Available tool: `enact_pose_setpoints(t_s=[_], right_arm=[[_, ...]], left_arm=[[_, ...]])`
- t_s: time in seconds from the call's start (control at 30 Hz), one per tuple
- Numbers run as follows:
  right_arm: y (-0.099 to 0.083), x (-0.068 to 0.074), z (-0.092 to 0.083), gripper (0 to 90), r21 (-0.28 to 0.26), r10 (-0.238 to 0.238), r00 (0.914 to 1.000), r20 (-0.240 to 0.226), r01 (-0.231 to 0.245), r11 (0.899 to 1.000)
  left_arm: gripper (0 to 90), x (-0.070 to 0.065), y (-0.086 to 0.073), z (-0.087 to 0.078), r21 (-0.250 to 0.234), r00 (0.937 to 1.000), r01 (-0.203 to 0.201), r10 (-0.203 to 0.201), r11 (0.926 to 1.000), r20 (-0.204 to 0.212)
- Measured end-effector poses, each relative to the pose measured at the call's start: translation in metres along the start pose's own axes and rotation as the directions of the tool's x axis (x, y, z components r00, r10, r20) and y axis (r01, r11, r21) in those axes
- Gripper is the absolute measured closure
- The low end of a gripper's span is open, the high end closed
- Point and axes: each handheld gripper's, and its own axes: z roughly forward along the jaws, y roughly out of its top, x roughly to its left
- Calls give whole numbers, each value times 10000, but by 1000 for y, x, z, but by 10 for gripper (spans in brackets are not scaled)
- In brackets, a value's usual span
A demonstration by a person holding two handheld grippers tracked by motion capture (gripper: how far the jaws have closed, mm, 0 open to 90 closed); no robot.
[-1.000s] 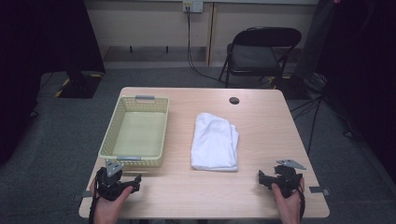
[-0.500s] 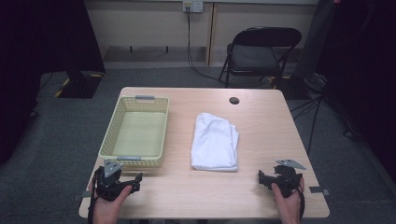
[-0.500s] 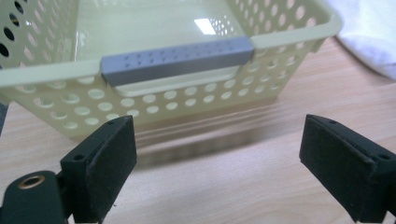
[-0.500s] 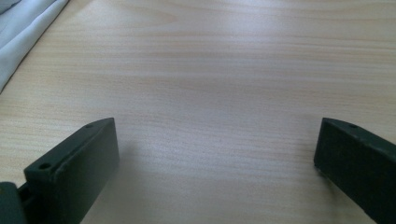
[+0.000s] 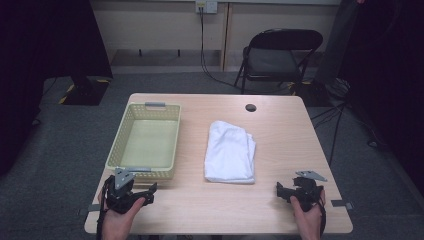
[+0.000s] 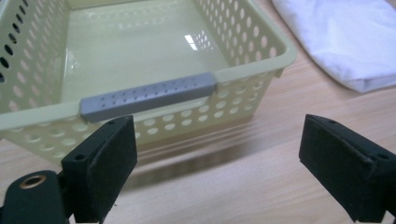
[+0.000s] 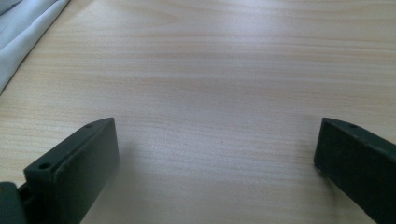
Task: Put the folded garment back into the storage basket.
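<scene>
High view: left claw open beside basket, right claw open, empty. Risk: cloth unfolding if pinched by single layer.

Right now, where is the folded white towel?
In the high view the folded white towel lies mid-table, just right of the yellow basket, ahead of and between both grippers.

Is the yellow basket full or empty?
Empty. The yellow basket shows only its bare shiny floor; the folded white cloth lies beside it on the table.

The left gripper has lifted slightly beside the basket
</scene>
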Motion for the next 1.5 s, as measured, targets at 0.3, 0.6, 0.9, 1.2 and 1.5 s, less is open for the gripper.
enact_pose_setpoints(t_s=[0.3,0.6,0.9,1.2,1.5], right_arm=[[0,0,0,0,1,6,10000,10,-6,10000],[0,0,0,0,-1,19,10000,20,-19,10000],[0,0,0,0,6,-3,10000,-9,3,10000],[0,0,0,0,6,-18,10000,-16,18,10000],[0,0,0,0,2,20,10000,22,-20,10000]], left_arm=[[107,-5,7,1,-55,9998,-177,178,9998,104],[107,-11,15,6,-116,9993,-217,220,9997,294],[107,-17,21,13,-68,9987,-318,320,9995,405],[105,-26,28,20,-67,9977,-397,400,9992,545],[105,-44,33,31,-70,9941,-579,583,9983,914]])
